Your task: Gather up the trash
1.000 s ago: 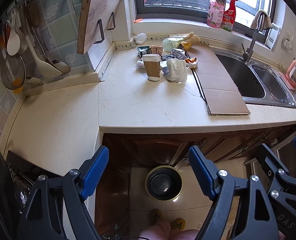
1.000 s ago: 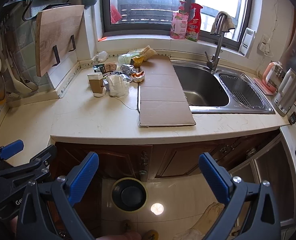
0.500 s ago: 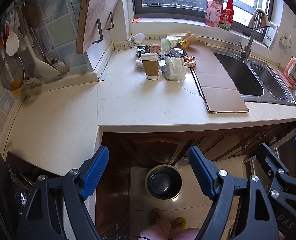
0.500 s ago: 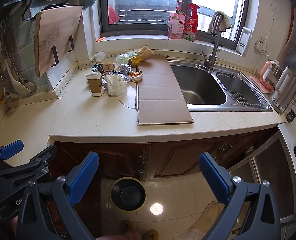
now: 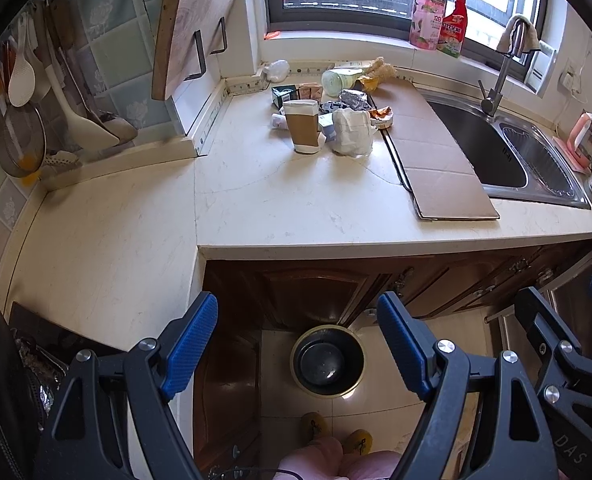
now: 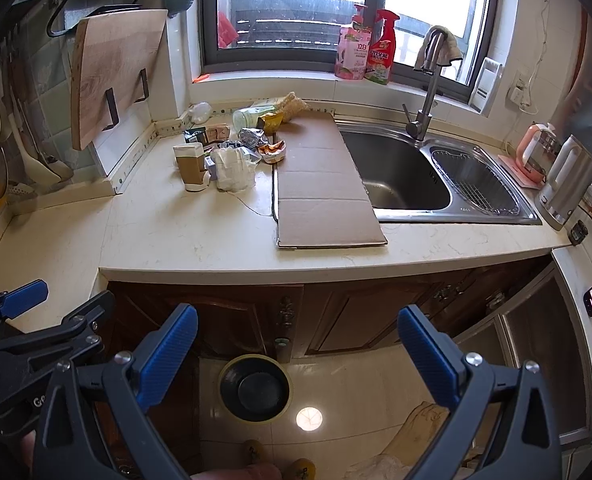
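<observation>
Two claws held side by side above a kitchen floor, both pointing down and forward. The left claw stands wide with nothing between its blue pads; the right claw is also spread wide and empty. Directly below them, on the floor against the cabinet doors, sits a round dark bin, open at the top. Beyond the front edge of the table the trash lies clustered toward the back, near the window: an upright brown paper cup, a crumpled white bag just beside it, foil and snack wrappers behind, and a tipped plastic bottle near the back edge. A long flat piece of cardboard lies along the left rim of the sink. Nothing appears collected yet; this looks like the start. The next move likely calls for reaching a claw forward over the table to the cup or bag, closing gently so it does not crush or tip
</observation>
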`<action>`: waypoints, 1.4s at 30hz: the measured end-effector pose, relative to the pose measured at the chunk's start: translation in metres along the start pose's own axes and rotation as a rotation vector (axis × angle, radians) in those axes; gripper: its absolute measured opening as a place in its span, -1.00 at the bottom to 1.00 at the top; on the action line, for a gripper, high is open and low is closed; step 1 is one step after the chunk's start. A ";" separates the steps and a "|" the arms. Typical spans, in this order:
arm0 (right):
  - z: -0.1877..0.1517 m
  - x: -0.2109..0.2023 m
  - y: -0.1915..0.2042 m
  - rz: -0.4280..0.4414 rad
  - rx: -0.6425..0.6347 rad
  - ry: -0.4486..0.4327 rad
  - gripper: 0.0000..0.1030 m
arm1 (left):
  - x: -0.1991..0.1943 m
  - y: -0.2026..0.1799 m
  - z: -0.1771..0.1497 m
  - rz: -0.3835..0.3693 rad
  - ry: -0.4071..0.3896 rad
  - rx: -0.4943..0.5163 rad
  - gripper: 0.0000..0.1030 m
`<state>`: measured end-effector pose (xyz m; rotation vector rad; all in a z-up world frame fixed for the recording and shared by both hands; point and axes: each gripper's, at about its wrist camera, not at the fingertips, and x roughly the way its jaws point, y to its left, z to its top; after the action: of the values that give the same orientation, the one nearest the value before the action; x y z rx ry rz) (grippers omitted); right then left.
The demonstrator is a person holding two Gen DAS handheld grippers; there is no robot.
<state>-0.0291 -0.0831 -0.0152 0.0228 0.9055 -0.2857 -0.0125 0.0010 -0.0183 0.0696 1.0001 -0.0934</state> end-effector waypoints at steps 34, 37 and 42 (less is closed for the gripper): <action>0.020 -0.005 0.018 -0.042 -0.017 -0.024 0.94 | 0.013 0.016 0.029 -0.086 0.018 -0.009 0.55; 0.023 -0.003 0.019 -0.036 -0.032 -0.029 0.94 | 0.018 0.021 0.037 -0.127 0.016 -0.038 0.55; 0.035 0.007 0.020 -0.019 -0.052 -0.033 0.94 | 0.025 0.022 0.048 -0.108 -0.029 -0.040 0.55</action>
<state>0.0071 -0.0700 -0.0017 -0.0379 0.8808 -0.2794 0.0433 0.0173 -0.0138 -0.0222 0.9765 -0.1728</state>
